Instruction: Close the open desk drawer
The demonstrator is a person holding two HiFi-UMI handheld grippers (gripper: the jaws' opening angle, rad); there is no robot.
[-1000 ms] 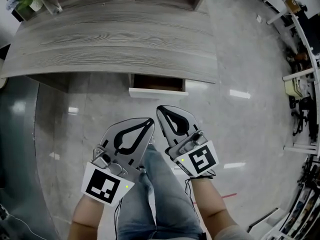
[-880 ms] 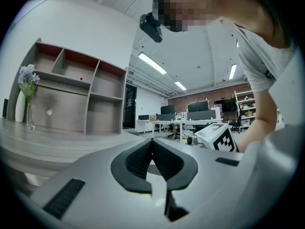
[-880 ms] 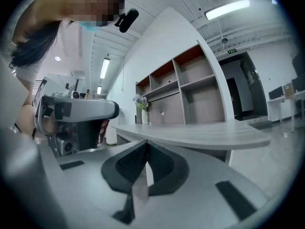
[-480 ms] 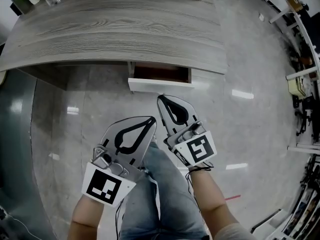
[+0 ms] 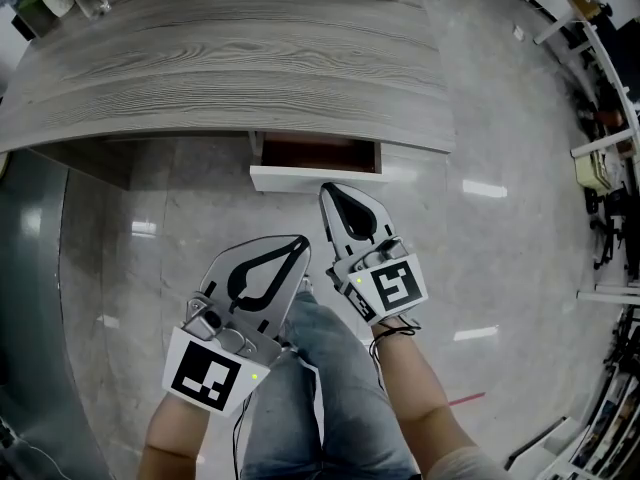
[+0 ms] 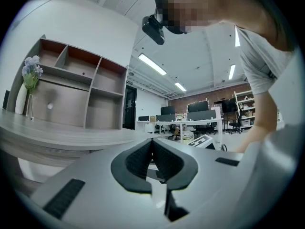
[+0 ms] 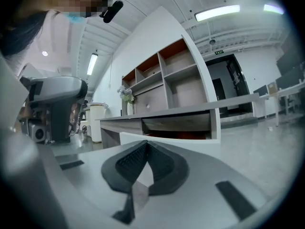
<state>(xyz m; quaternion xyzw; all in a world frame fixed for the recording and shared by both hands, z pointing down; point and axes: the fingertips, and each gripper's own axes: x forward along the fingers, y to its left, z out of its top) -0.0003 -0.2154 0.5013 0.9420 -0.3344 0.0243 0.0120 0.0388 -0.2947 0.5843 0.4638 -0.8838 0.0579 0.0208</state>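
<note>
The right gripper [image 5: 338,194] has edged forward since a second ago. Its tip is now just at the white front of the open drawer [image 5: 314,177], though I can't tell if it touches. The left gripper [image 5: 297,243] stays back. Both pairs of fingers are pressed together, empty. The tabletop [image 5: 230,78] overhangs the drawer; only the right gripper view looks into it.

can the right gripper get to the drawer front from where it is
Probably yes. The right gripper, jaws shut, points at the white drawer front with nothing between them. The left gripper sits further back, out of the way.
</note>
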